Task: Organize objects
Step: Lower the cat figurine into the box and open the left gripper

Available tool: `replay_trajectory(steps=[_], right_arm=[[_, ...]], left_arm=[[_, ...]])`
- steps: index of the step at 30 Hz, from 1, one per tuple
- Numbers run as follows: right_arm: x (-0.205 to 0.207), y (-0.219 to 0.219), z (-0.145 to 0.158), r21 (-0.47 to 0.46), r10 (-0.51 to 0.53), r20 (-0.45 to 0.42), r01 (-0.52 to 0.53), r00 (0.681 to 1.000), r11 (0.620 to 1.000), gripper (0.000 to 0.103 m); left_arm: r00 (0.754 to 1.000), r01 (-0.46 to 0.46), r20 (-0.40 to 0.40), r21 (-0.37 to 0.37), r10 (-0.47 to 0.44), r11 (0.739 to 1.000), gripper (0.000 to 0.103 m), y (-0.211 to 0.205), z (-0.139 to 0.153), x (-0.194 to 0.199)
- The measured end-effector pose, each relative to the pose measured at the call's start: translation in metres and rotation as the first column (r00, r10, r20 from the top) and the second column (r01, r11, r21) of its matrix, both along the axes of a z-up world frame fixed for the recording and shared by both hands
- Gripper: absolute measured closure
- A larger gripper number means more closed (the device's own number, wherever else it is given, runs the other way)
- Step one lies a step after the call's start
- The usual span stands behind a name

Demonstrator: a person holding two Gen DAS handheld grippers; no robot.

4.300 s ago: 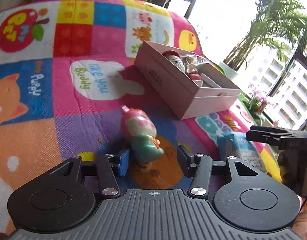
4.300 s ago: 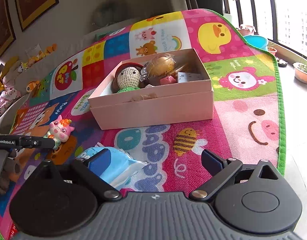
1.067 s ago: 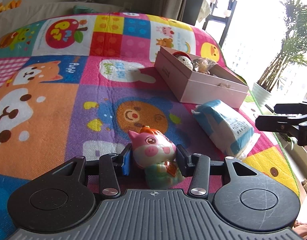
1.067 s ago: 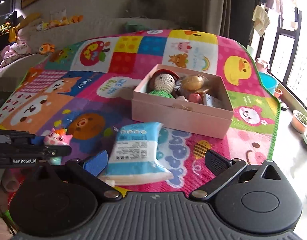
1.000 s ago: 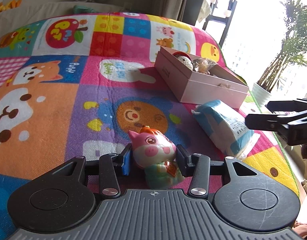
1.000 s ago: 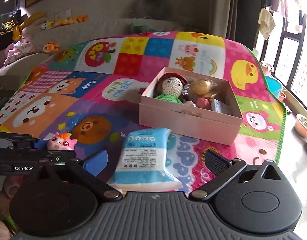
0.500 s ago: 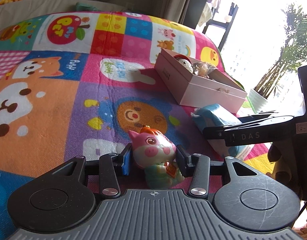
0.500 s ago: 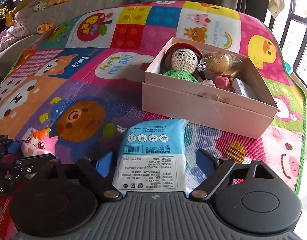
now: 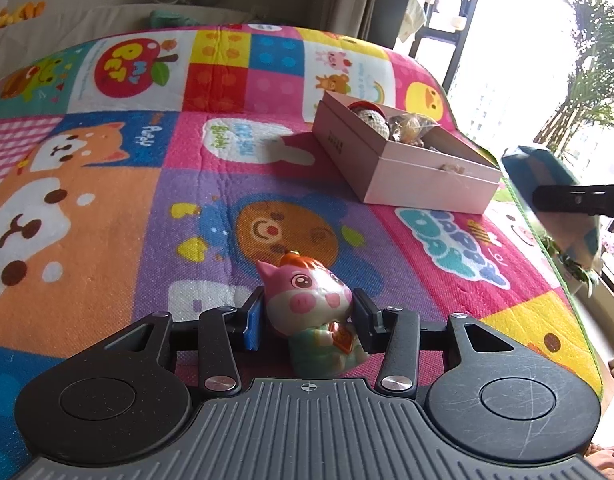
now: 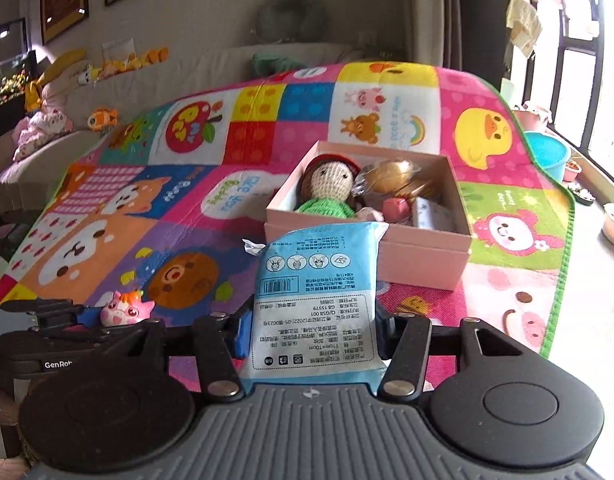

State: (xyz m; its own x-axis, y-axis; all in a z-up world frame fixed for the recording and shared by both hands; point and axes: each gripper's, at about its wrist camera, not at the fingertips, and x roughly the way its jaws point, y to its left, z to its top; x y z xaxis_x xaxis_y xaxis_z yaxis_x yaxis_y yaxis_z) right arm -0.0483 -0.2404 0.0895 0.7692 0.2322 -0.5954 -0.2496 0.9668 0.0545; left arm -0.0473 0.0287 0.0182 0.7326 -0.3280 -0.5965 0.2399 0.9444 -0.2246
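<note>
My left gripper (image 9: 307, 314) is shut on a pink pig figurine (image 9: 307, 296) and holds it upright just above the colourful play mat (image 9: 107, 220). In the right wrist view, my right gripper (image 10: 313, 336) has a blue-and-white tissue pack (image 10: 319, 288) between its pads; its jaws are closing on the pack, which is off the mat. The left wrist view shows that pack (image 9: 547, 172) hanging in the air at the right, by the pink open box (image 9: 407, 176). The box (image 10: 423, 256) lies just beyond the pack.
The box holds a crocheted doll (image 10: 327, 184), a wrapped golden item (image 10: 391, 176) and small packets. A sofa with soft toys (image 10: 47, 120) lies past the mat's far left. Plant pots and a blue basin (image 10: 547, 152) stand along the window to the right of the mat.
The right gripper moved up to the tissue pack, narrowed its jaws onto it and raised it off the mat. The left gripper kept still with the pig, which it picked up earlier.
</note>
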Motion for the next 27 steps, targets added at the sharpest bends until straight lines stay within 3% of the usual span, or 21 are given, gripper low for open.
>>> replay_trajectory(steps=[4, 8, 12, 16, 18, 22, 25, 27], right_arm=[[-0.011, -0.028, 0.005, 0.063, -0.059, 0.060, 0.055, 0.996, 0.997, 0.050], [-0.027, -0.046, -0.005, 0.081, -0.080, 0.121, 0.071, 0.989, 0.994, 0.050], [-0.030, -0.061, -0.019, 0.139, -0.095, 0.128, 0.077, 0.987, 0.987, 0.050], [-0.023, -0.070, -0.029, 0.188, -0.112, 0.122, 0.088, 0.986, 0.978, 0.050], [-0.023, -0.072, -0.032, 0.186, -0.111, 0.129, 0.086, 0.985, 0.979, 0.050], [-0.022, -0.077, -0.039, 0.162, -0.112, 0.137, 0.090, 0.984, 0.983, 0.050], [-0.019, -0.084, -0.045, 0.155, -0.128, 0.121, 0.109, 0.984, 0.982, 0.050], [-0.013, -0.089, -0.049, 0.162, -0.137, 0.096, 0.120, 0.986, 0.979, 0.050]], left_arm=[[0.999, 0.024, -0.044, 0.023, -0.023, 0.999, 0.056, -0.004, 0.014, 0.010], [0.997, 0.073, -0.004, -0.003, -0.073, 0.997, 0.056, -0.025, 0.055, 0.043], [0.990, 0.141, 0.011, -0.139, -0.141, 0.980, 0.054, -0.068, 0.093, 0.101], [0.982, 0.156, -0.060, -0.257, -0.177, 0.954, 0.053, -0.121, 0.090, 0.171], [0.984, 0.119, -0.104, -0.234, -0.146, 0.965, 0.053, -0.144, 0.073, 0.200], [0.973, 0.058, -0.219, -0.051, -0.068, 0.997, 0.054, -0.171, 0.037, 0.225], [0.976, 0.116, -0.184, 0.007, -0.113, 0.993, 0.052, -0.172, 0.036, 0.215], [0.980, 0.130, -0.148, -0.013, -0.131, 0.991, 0.052, -0.163, 0.043, 0.209]])
